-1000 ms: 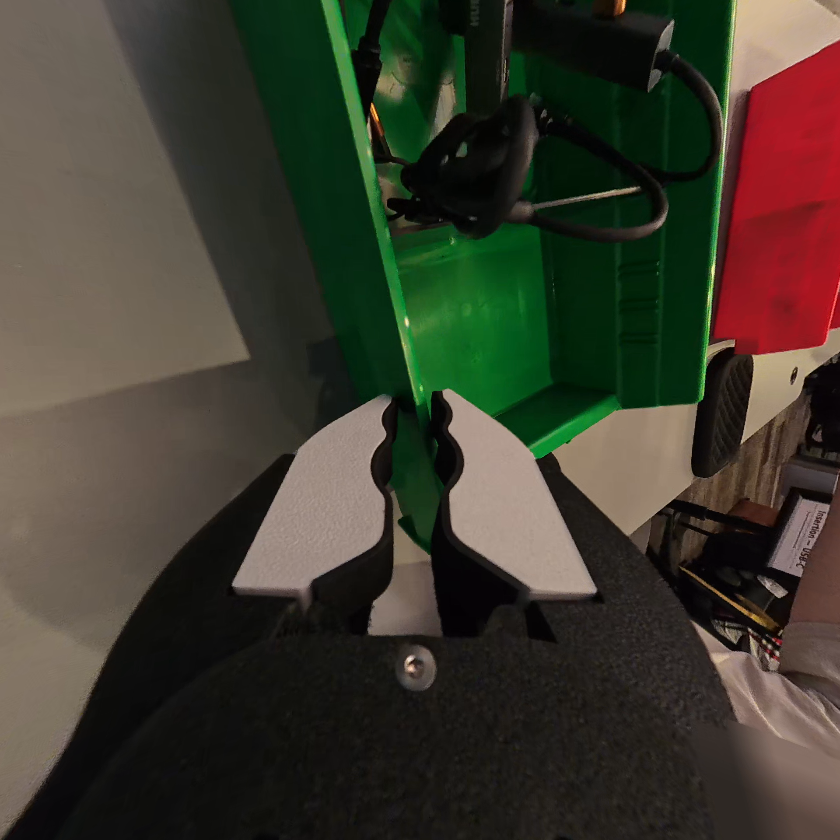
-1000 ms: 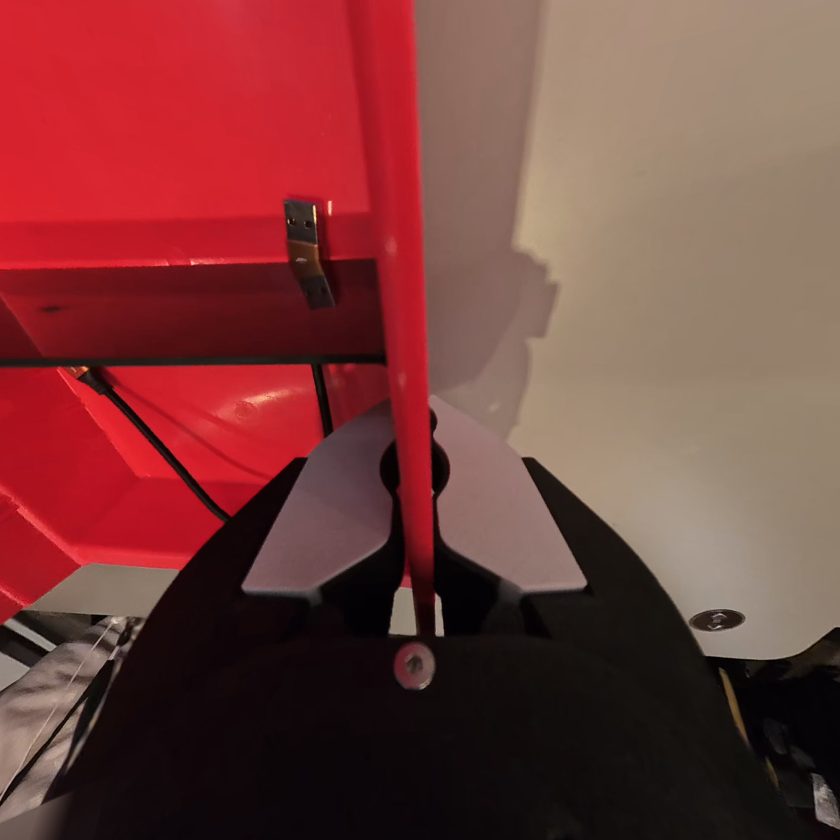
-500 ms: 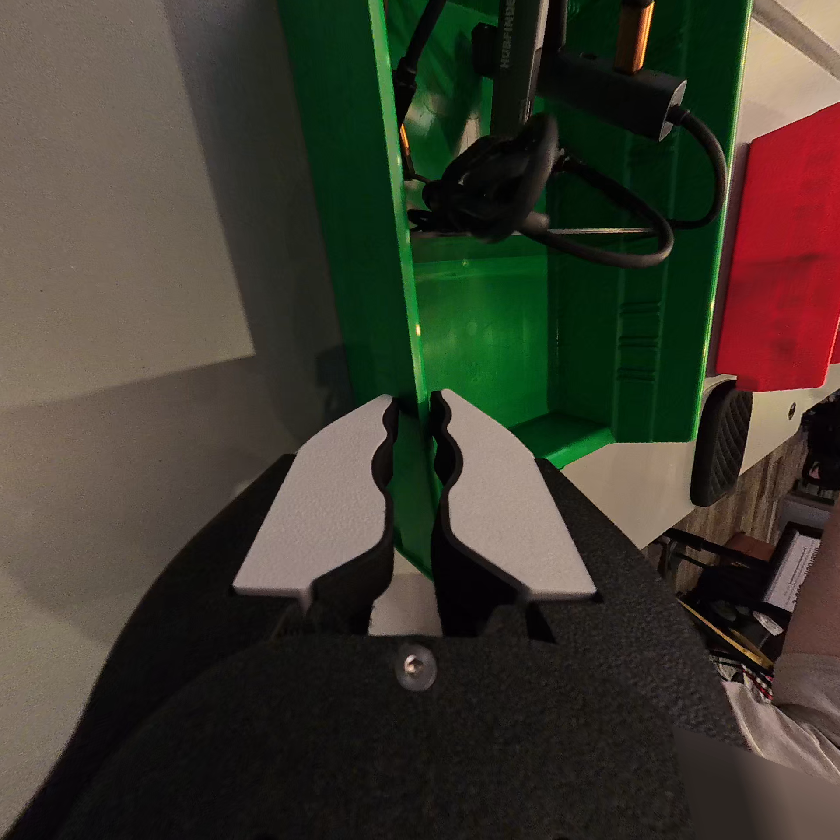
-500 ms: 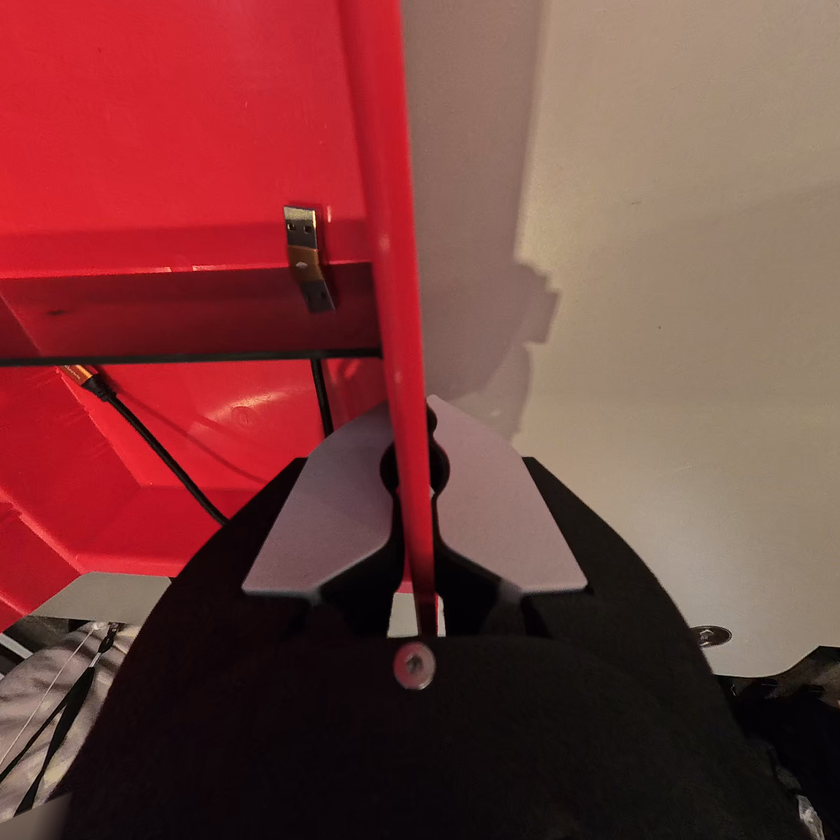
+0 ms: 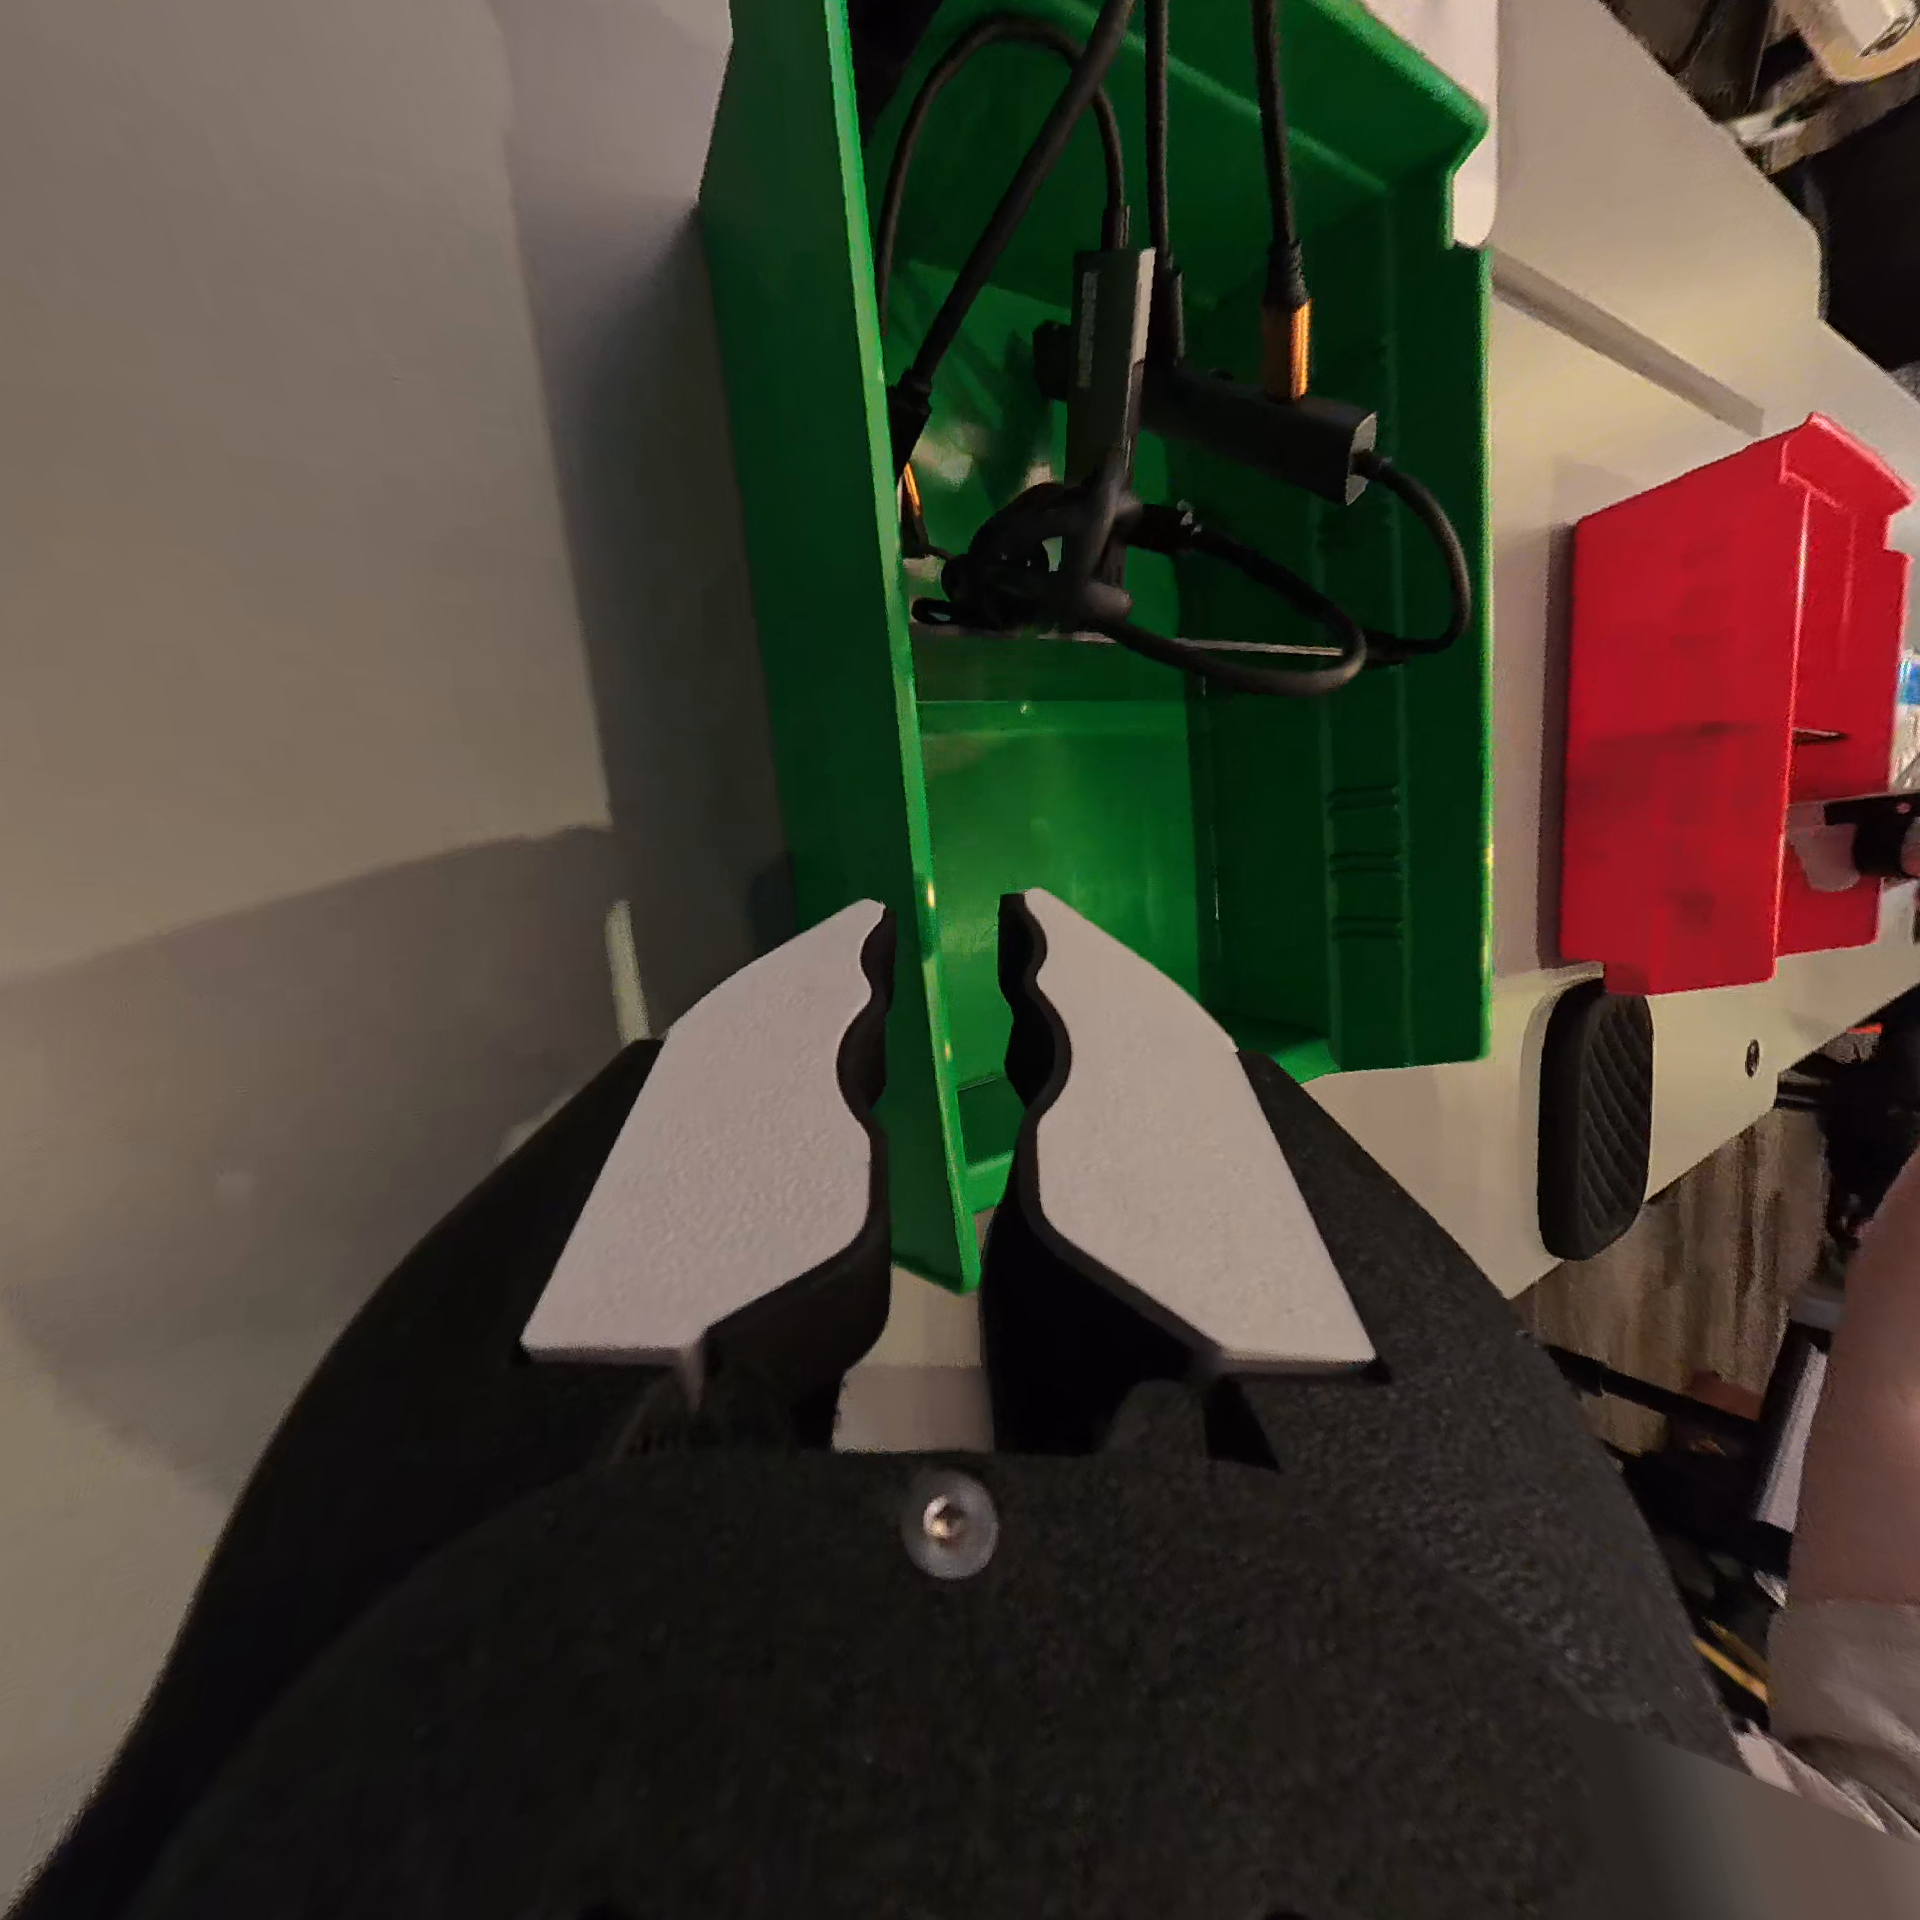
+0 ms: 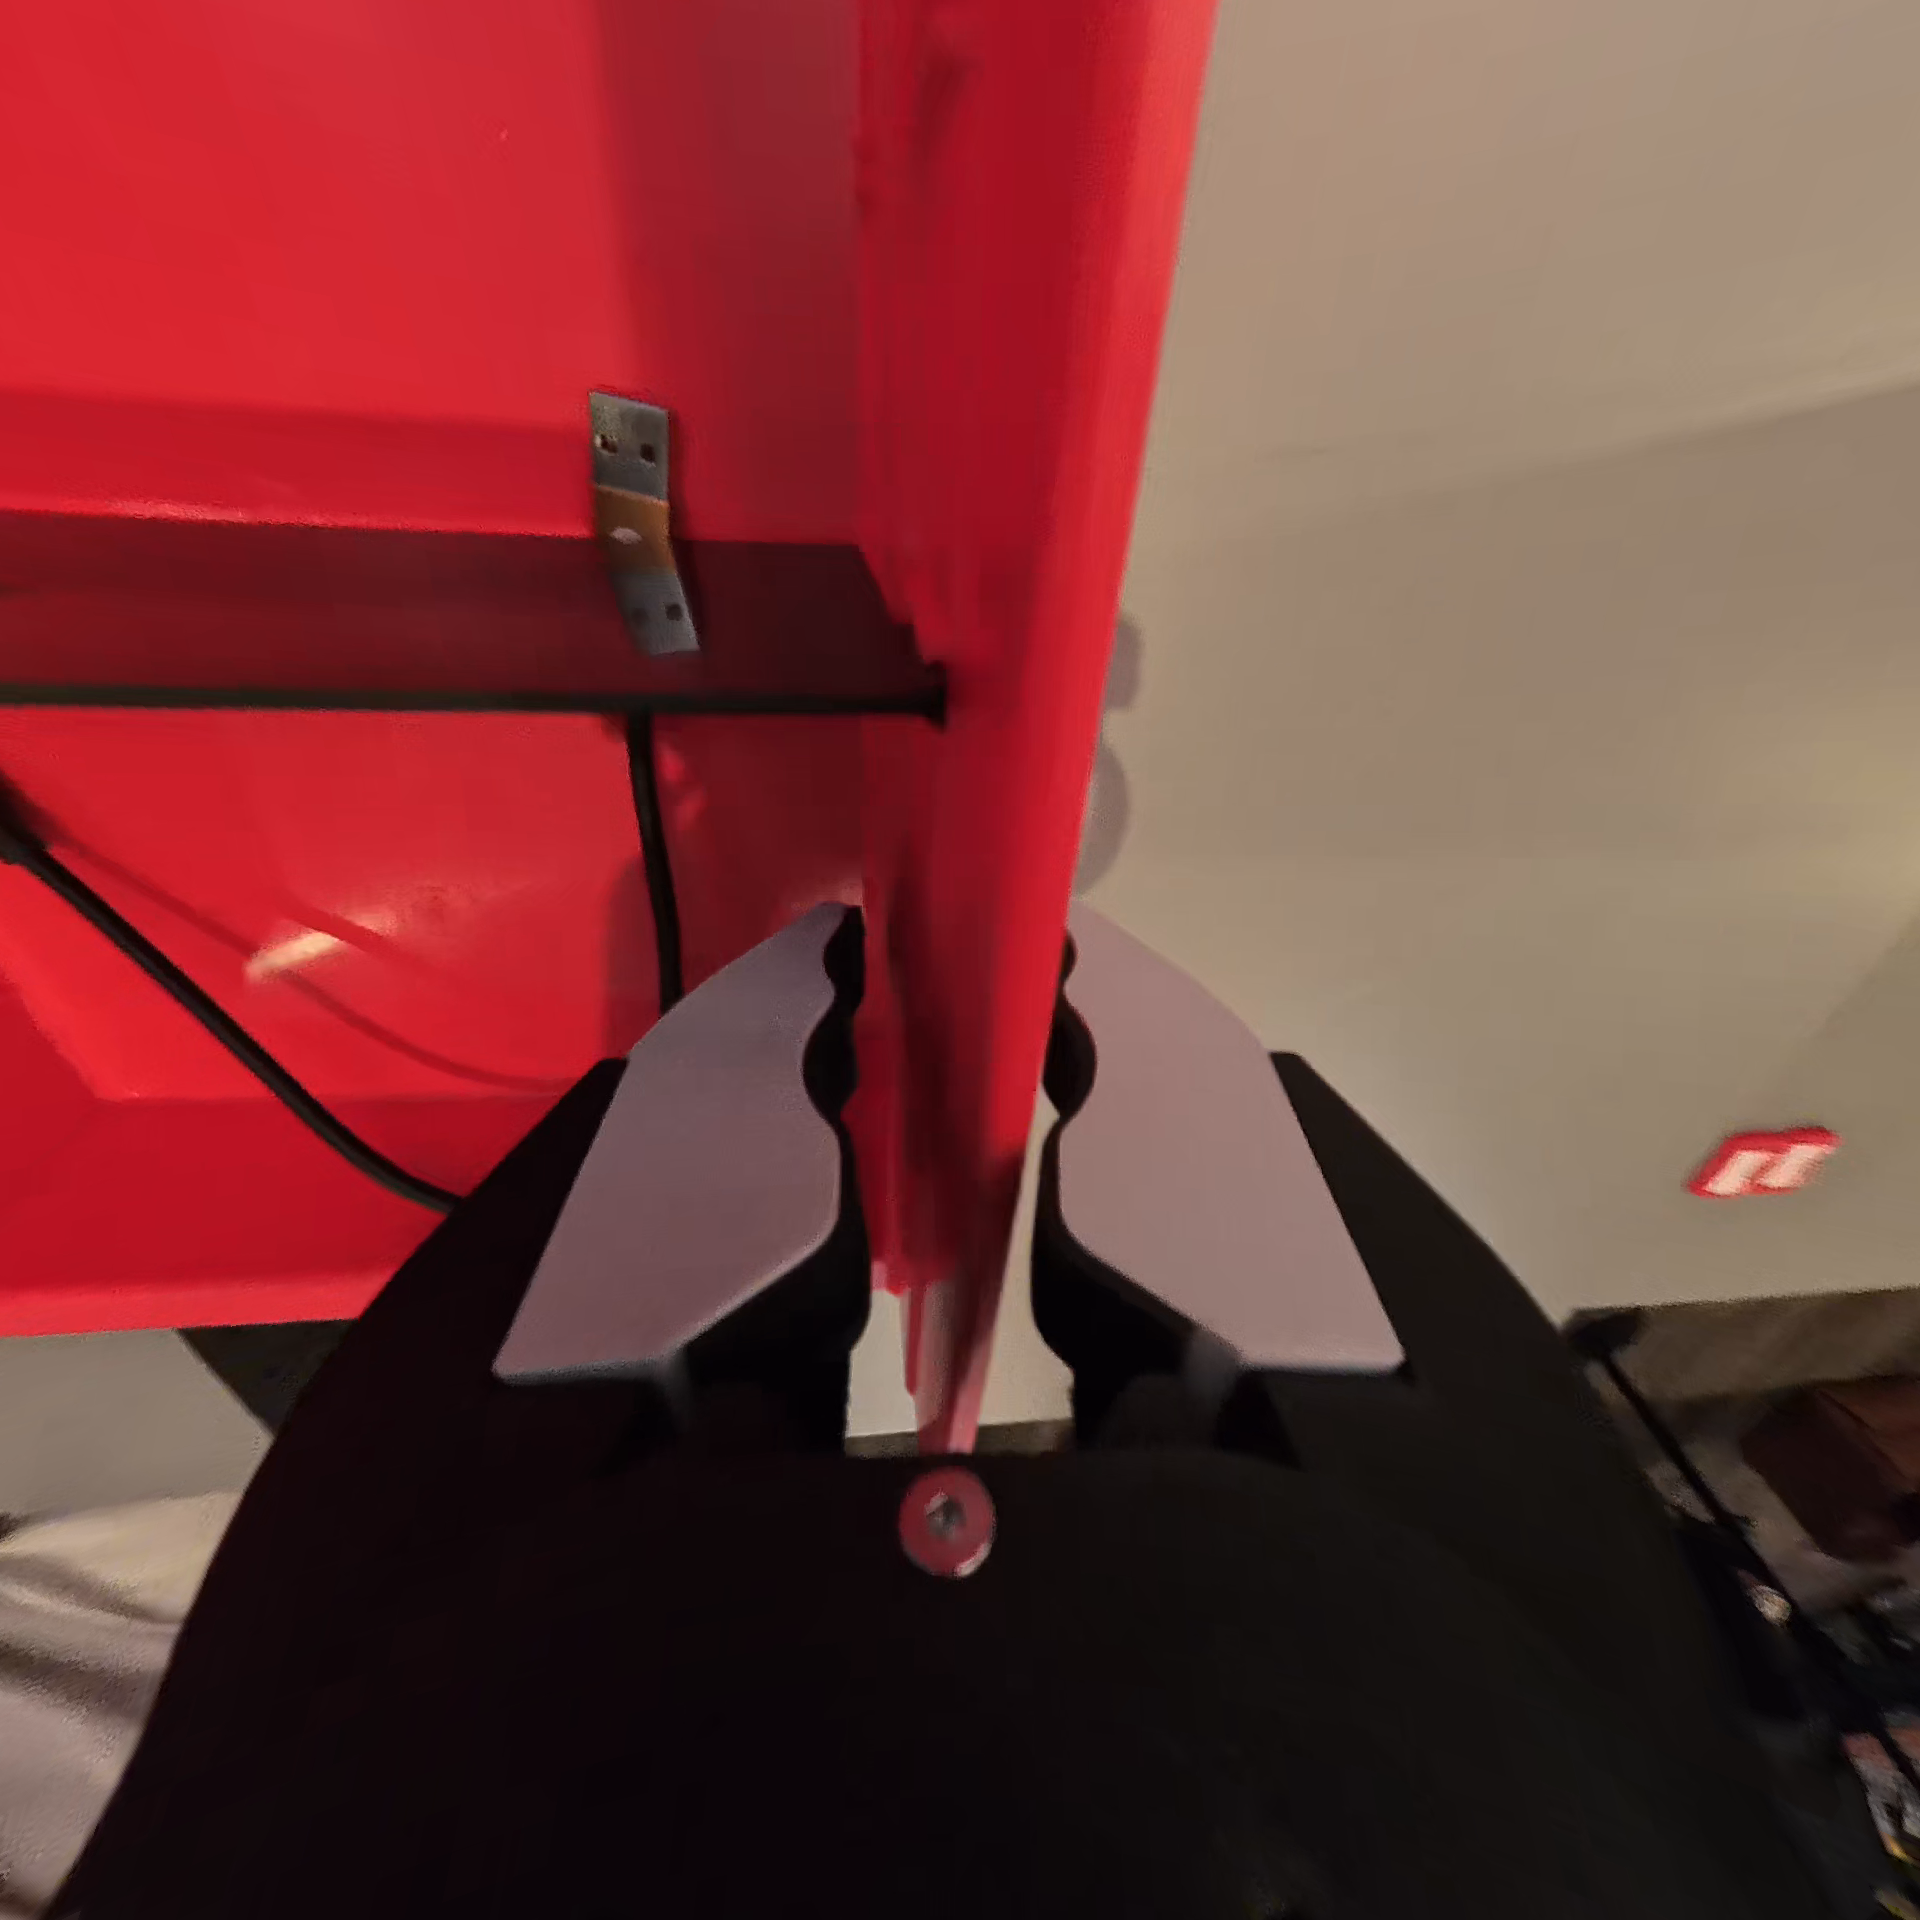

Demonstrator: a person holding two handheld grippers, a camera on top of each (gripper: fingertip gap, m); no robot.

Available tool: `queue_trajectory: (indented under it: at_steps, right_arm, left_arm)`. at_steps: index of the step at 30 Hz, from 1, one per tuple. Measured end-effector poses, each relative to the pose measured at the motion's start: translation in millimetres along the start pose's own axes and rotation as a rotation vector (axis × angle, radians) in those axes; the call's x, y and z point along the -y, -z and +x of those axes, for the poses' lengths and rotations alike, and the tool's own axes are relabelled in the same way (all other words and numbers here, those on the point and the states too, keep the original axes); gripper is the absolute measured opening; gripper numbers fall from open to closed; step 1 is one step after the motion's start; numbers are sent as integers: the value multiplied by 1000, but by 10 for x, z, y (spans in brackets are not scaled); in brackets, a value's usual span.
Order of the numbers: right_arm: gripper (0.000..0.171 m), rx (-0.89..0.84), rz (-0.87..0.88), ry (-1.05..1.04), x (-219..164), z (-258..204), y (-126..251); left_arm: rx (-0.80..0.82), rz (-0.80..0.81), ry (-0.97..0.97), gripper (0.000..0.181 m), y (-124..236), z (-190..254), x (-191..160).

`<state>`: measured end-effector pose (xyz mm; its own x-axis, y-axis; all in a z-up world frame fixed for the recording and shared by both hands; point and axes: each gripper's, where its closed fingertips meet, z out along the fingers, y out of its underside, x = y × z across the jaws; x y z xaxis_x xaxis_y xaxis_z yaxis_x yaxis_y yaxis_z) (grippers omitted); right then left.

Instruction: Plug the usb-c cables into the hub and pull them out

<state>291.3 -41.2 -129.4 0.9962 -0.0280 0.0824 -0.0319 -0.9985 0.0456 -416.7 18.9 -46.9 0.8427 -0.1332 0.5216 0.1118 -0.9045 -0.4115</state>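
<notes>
My left gripper point(image 5: 940, 925) is shut on the left side wall of a green bin point(image 5: 1351, 623) on the white table. Inside the bin lie a black hub point(image 5: 1247, 416) with black cables point(image 5: 1299, 665) and a gold-collared plug point(image 5: 1285, 353) in it. My right gripper point(image 6: 961, 925) stands open, its jaws on either side of the right wall of a red bin point(image 6: 416, 260). That bin holds a metal USB plug point(image 6: 634, 499) and a black cable point(image 6: 208, 997). The red bin also shows in the left wrist view point(image 5: 1704, 727).
The white table point(image 5: 1662, 312) has its edge close on the right, with a black ribbed pad point(image 5: 1595, 1122) at its corner. A small red sticker point(image 6: 1761, 1162) lies on the tabletop right of the red bin. A person's sleeve point(image 5: 1870, 1455) and clutter lie beyond the edge. The gap from one gripper's tips to the other's is roughly 70 cm. Between my right fingertips and the small red sticker point(image 6: 1761, 1162) there is roughly 35 cm.
My right gripper's jaws have spread apart off the red bin's wall. The green bin has shifted in the left view, showing more of its inside; the left jaws stay on its wall.
</notes>
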Motion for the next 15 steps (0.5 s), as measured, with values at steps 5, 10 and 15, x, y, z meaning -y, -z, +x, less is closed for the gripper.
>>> queue_trajectory:
  at_steps: [5,10,15]
  right_arm:
    - [36,-106,133,84,25,33,395]
    - [38,7,389,352,-11,-632,723]
    - [39,196,321,705,-266,-1362,376]
  left_arm:
    - [39,103,-17,18,221,72,97]
    - [72,215,-75,18,451,262,201]
    - [107,231,-133,18,512,436,199]
